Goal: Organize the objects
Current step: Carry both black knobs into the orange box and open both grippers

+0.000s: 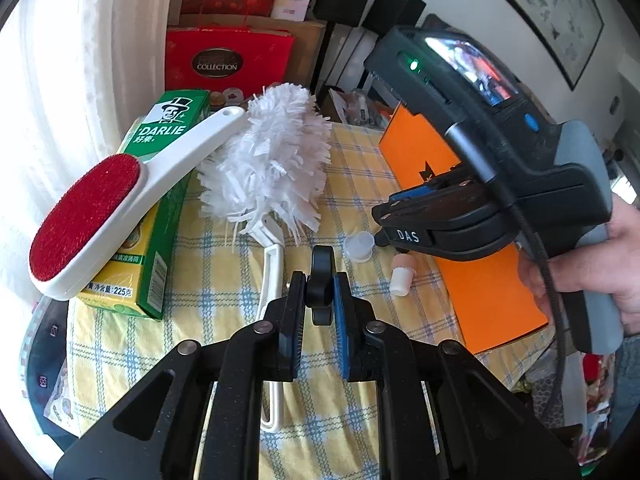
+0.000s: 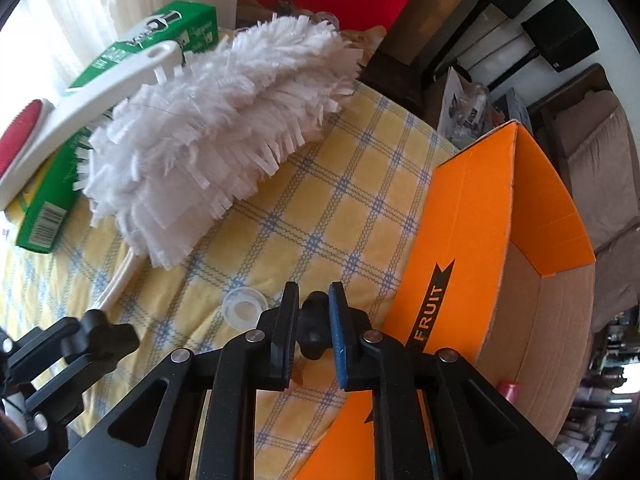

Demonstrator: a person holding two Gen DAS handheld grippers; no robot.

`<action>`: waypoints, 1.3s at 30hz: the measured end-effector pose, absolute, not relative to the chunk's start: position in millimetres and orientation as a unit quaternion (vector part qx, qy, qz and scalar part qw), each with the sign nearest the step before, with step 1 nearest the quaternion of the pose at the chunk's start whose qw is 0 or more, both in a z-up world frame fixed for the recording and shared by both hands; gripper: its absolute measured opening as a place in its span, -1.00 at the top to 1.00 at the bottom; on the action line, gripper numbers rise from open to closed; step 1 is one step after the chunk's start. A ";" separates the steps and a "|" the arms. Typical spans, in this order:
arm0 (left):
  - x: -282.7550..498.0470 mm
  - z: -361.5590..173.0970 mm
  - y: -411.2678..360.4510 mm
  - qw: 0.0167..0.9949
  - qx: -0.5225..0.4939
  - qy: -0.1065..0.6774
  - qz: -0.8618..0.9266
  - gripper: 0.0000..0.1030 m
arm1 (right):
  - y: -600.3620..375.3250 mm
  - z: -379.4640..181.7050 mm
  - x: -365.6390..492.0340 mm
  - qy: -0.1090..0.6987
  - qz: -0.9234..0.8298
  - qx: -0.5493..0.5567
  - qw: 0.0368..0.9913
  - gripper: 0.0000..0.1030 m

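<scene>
My left gripper (image 1: 321, 286) is shut on a black knob-shaped piece (image 1: 322, 278) above the checked cloth. My right gripper (image 2: 314, 306) is shut on a similar black knob (image 2: 314, 330), beside the open orange box (image 2: 472, 216). The right gripper also shows in the left wrist view (image 1: 460, 200), above the box (image 1: 492, 284). A clear plastic cap (image 1: 359, 245) and a small white and pink bottle (image 1: 402, 276) lie on the cloth near the box. The cap also shows in the right wrist view (image 2: 245, 309). A white duster (image 1: 272, 160) lies mid-table.
A red lint brush (image 1: 92, 216) rests on a green Darlie toothpaste box (image 1: 160, 184) at the left. Red gift boxes (image 1: 228, 60) and cardboard stand behind the table. A pink object (image 2: 508, 390) lies inside the orange box. A curtain hangs at the left.
</scene>
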State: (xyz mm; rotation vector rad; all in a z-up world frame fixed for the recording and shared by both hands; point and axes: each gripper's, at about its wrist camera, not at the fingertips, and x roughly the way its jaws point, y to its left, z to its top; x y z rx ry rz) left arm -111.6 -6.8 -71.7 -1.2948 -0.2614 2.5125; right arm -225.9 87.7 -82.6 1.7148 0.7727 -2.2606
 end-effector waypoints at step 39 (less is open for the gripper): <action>-114.2 -3.4 14.9 0.171 -0.402 -0.078 0.896 0.76 | 129.2 39.3 -167.3 0.123 -0.860 0.466 0.167 0.78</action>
